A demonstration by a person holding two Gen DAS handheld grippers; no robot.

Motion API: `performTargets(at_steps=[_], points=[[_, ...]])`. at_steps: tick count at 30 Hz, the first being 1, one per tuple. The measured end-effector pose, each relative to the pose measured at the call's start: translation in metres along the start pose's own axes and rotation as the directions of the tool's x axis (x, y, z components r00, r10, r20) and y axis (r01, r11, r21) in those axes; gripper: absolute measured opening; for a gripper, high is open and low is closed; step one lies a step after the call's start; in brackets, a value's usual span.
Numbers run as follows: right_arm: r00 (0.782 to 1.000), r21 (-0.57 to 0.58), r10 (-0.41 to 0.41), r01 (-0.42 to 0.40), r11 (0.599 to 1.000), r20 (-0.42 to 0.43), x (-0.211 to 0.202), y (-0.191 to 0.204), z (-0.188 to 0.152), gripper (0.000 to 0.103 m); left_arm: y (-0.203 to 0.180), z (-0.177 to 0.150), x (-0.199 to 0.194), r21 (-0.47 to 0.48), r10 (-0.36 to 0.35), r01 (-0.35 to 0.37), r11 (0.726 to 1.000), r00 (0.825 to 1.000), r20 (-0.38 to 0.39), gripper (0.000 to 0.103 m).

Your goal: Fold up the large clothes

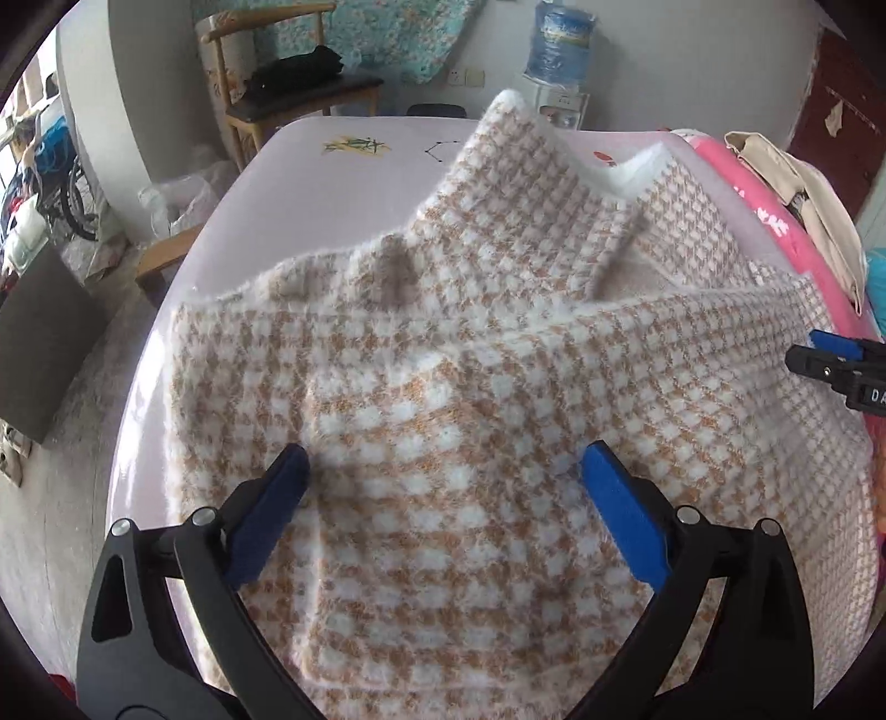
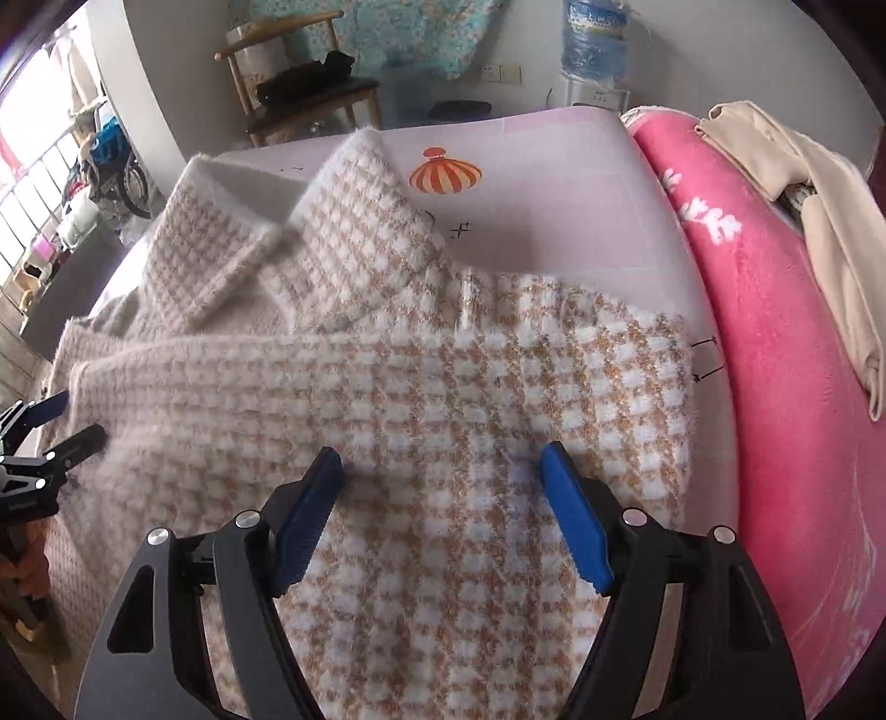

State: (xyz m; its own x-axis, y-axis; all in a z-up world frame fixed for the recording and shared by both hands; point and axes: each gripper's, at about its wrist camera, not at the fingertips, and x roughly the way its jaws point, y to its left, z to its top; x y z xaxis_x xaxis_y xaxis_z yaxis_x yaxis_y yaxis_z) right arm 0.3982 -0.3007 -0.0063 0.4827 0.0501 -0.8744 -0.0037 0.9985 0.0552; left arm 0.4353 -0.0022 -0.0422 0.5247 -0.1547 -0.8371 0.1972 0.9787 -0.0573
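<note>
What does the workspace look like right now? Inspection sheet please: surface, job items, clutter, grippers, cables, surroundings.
Surface: pale pink printed table cover, bare at the far end.
Job's things: fuzzy tan-and-white houndstooth coat spread over the table, collar at the far end, one front panel folded across.
Clutter: pink floral blanket along the right side, beige garment on it.
Grippers: left gripper jaws open above the coat, no fabric pinched; right gripper jaws open above the coat, no fabric pinched.
Cables: nothing seen.
Surroundings: wooden chair with dark items on its seat, water dispenser by the wall, floral cloth hanging behind.
</note>
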Motion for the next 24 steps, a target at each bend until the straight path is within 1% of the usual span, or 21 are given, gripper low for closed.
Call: performTargets(at_steps=[1, 3, 5, 6, 8, 10, 12, 13, 15, 16, 18, 21, 22, 23, 24], points=[[1.000, -0.009, 0.011, -0.011, 1.000, 0.009, -0.011, 0.004, -0.005, 0.072, 0.001, -0.004, -0.010, 0.001, -0.008, 0.008, 1.000, 1.000, 0.024, 0.096], [0.996, -0.038, 0.080, -0.079, 0.996, 0.028, -0.034, 0.015, -0.022, 0.072, -0.001, -0.015, -0.030, 0.039, -0.027, 0.024, 0.999, 0.998, 0.063, 0.096], [0.995, -0.085, 0.095, -0.093, 0.992, 0.026, -0.043, 0.028, -0.041, 0.072, -0.008, -0.027, -0.038, 0.080, -0.013, 0.008, 0.997, 0.998, 0.057, 0.096], [0.996, -0.111, 0.089, -0.088, 0.990, 0.008, -0.041, 0.035, -0.051, 0.072, -0.012, -0.033, -0.036, 0.097, 0.004, -0.007, 0.995, 0.999, 0.033, 0.096], [0.999, -0.152, 0.019, -0.025, 0.988, -0.036, -0.021, 0.044, -0.063, 0.074, -0.021, -0.043, -0.020, 0.128, 0.046, -0.042, 0.991, 0.999, -0.028, 0.096], [1.000, -0.158, -0.008, 0.008, 0.987, -0.002, -0.016, 0.048, -0.068, 0.075, -0.019, -0.046, -0.021, 0.101, 0.048, -0.049, 0.994, 0.999, 0.011, 0.096], [1.000, -0.113, -0.022, 0.020, 0.993, -0.016, -0.023, 0.048, -0.067, 0.075, -0.013, -0.045, -0.029, 0.059, 0.047, -0.046, 0.997, 0.999, -0.011, 0.096], [1.000, -0.093, -0.013, 0.011, 0.996, -0.014, -0.032, 0.049, -0.069, 0.075, -0.010, -0.047, -0.040, 0.041, 0.040, -0.041, 0.998, 0.999, 0.008, 0.096], [1.000, -0.077, 0.025, -0.024, 0.997, 0.017, -0.059, 0.051, -0.082, 0.075, -0.005, -0.058, -0.065, 0.054, 0.039, -0.042, 0.998, 0.998, 0.057, 0.096], [0.999, -0.077, 0.035, -0.032, 0.997, 0.032, -0.073, 0.053, -0.093, 0.075, -0.006, -0.066, -0.077, 0.072, 0.045, -0.050, 0.996, 0.997, 0.067, 0.096], [0.998, -0.091, 0.039, -0.035, 0.995, 0.041, -0.096, 0.060, -0.119, 0.075, -0.009, -0.088, -0.099, 0.113, 0.037, -0.044, 0.993, 0.997, 0.062, 0.096], [0.999, -0.082, 0.047, -0.046, 0.996, 0.016, -0.119, 0.067, -0.166, 0.075, -0.016, -0.129, -0.124, 0.165, 0.041, -0.046, 0.985, 0.998, 0.037, 0.096], [0.999, -0.067, 0.053, -0.053, 0.996, 0.002, -0.123, 0.068, -0.180, 0.076, -0.021, -0.143, -0.129, 0.180, 0.048, -0.052, 0.982, 0.999, 0.026, 0.096], [0.999, -0.043, 0.051, -0.052, 0.998, -0.009, -0.125, 0.067, -0.194, 0.080, -0.025, -0.160, -0.133, 0.195, 0.069, -0.071, 0.978, 0.997, 0.016, 0.096], [0.999, -0.027, 0.034, -0.034, 0.999, -0.020, -0.125, 0.067, -0.208, 0.081, -0.028, -0.174, -0.135, 0.207, 0.096, -0.096, 0.974, 0.995, 0.012, 0.096]])
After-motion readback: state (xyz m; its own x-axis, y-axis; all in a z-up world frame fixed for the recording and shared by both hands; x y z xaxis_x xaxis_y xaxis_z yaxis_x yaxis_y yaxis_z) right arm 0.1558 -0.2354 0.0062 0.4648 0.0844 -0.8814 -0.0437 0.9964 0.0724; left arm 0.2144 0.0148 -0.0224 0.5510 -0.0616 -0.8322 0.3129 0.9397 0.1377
